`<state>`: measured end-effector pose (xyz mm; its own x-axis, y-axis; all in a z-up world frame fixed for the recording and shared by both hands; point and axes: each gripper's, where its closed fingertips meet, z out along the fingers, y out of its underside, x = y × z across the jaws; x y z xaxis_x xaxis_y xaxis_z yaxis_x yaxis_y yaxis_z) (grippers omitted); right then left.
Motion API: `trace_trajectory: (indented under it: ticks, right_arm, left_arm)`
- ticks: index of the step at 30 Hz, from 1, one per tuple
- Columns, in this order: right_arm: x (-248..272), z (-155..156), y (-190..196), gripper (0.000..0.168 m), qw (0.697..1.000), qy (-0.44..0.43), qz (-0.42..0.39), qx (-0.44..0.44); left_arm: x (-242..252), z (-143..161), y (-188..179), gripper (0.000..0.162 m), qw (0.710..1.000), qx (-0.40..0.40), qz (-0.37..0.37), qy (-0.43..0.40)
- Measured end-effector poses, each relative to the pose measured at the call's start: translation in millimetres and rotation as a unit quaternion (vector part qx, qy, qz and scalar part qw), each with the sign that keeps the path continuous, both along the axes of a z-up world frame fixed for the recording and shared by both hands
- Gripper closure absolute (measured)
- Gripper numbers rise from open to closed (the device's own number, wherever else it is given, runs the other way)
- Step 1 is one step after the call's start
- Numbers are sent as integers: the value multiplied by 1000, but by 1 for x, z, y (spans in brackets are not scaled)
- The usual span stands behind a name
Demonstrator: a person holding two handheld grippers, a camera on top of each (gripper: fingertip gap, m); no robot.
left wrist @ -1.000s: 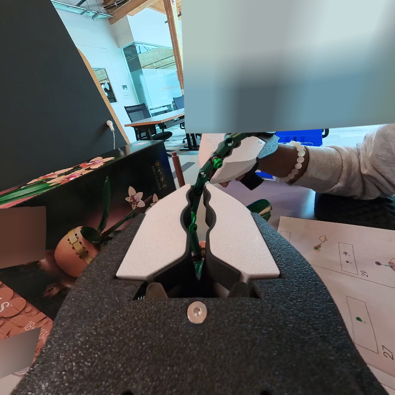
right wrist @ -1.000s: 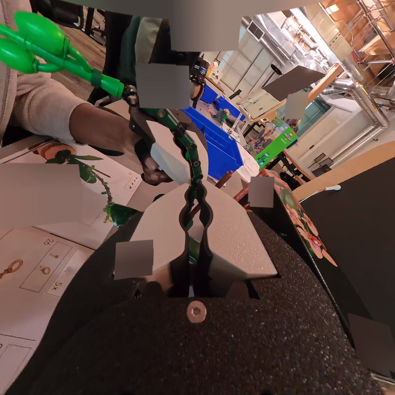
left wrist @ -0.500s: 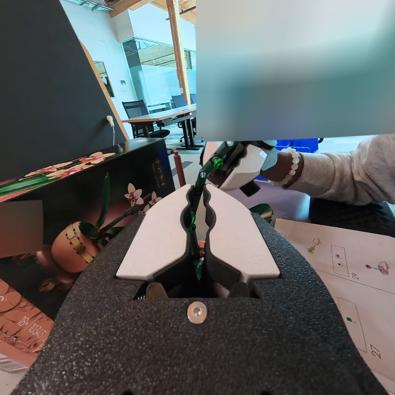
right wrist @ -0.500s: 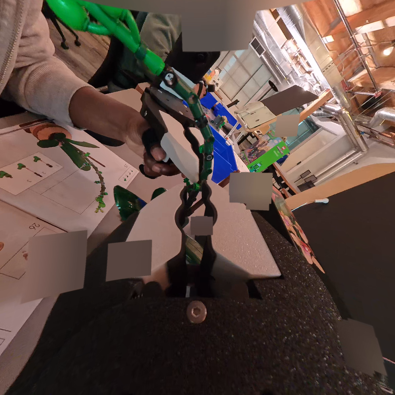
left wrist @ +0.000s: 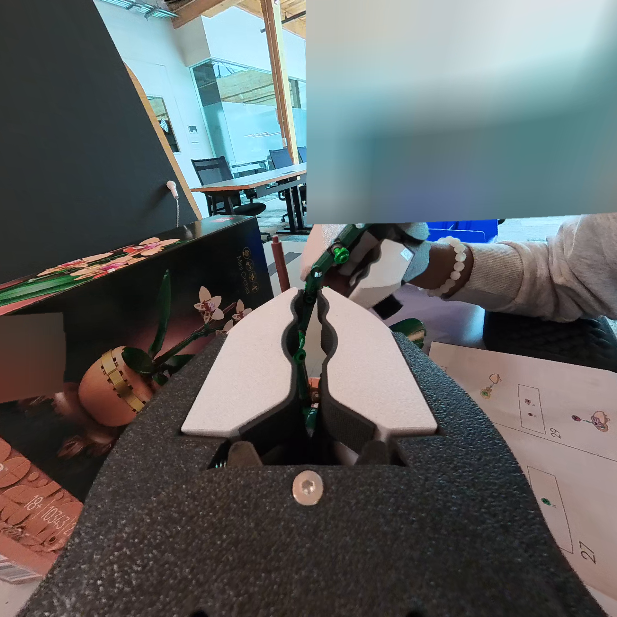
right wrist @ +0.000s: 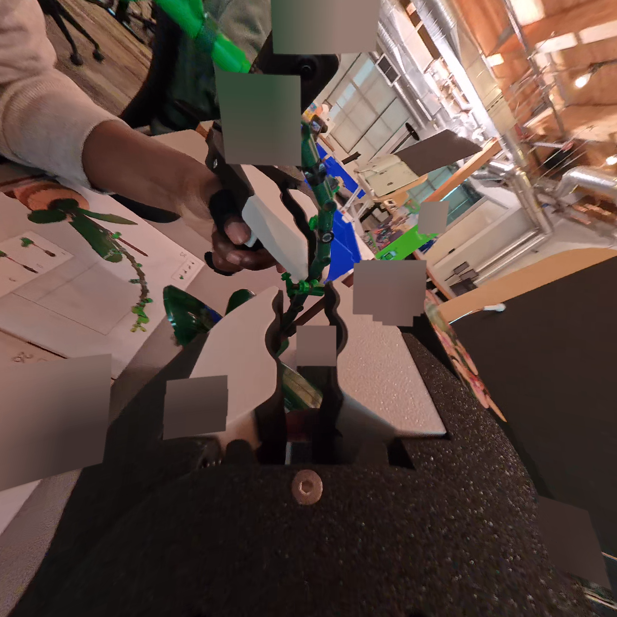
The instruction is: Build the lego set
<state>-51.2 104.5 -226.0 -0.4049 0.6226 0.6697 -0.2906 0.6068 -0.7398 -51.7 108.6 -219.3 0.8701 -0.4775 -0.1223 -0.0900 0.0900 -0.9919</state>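
A dark green lego stem (left wrist: pixel 302 337) runs between the fingers of my left gripper (left wrist: pixel 310 293), which is shut on it. The stem leans up and right towards a white finger (left wrist: pixel 377 267) of the right gripper, held by a hand with a bead bracelet. In the right wrist view the stem (right wrist: pixel 322 213) rises from between the tips of my right gripper (right wrist: pixel 303 290), whose jaws stand apart around it. It passes a finger (right wrist: pixel 277 233) of the left gripper and ends in bright green buds (right wrist: pixel 213 43). Dark green leaves (right wrist: pixel 187 317) sit low beside the stem.
The black set box (left wrist: pixel 133 300) with orchid pictures stands at the left. An open instruction booklet (left wrist: pixel 534 434) lies on the right; it also shows in the right wrist view (right wrist: pixel 83 283). A brown rod (left wrist: pixel 280 263) stands behind my left fingertips. A blue bin (right wrist: pixel 340 240) is farther back. Both grippers' tips are close together, under 4 cm apart.
My right gripper's jaws have widened around the stem, and its view has swung so the buds moved to the top. The left gripper stays shut on the stem, nearly still.
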Motion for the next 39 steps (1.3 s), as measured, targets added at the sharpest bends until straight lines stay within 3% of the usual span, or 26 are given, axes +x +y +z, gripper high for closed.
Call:
trace_trajectory:
  ticks: [4, 10, 19, 21, 27, 31, 35, 37, 39]
  right_arm:
    - [-4, 1, 1, 152, 1000, 12, -16, 5]
    - [-4, 2, 0, 155, 997, -27, 6, -66]
    - [-3, 2, 0, 154, 995, -40, 19, -91]
    - [0, 6, 0, 145, 994, -37, 28, -95]
    - [15, 24, 22, 132, 996, -47, 8, -77]
    - [33, 42, 34, 127, 992, -77, -49, -85]
    - [67, 53, 42, 127, 972, -105, -191, -89]
    - [94, 53, 34, 129, 956, -104, -252, -105]
    - [122, 44, 17, 134, 943, -93, -295, -124]
  left_arm:
    - [1, 0, 0, 155, 1000, -1, -3, -2]
    - [2, 0, 0, 155, 1000, 2, -3, 3]
    - [2, 0, 0, 154, 1000, 1, -3, 2]
    - [1, 0, 1, 154, 1000, 1, 0, 3]
    - [-4, 9, -5, 123, 1000, -6, 9, 9]
    - [-8, 17, -25, 114, 999, -22, 23, 43]
    - [-17, 27, -60, 115, 996, -16, 65, 62]
    - [-21, 28, -81, 122, 992, -9, 98, 78]
    - [-23, 26, -107, 140, 988, -5, 121, 93]
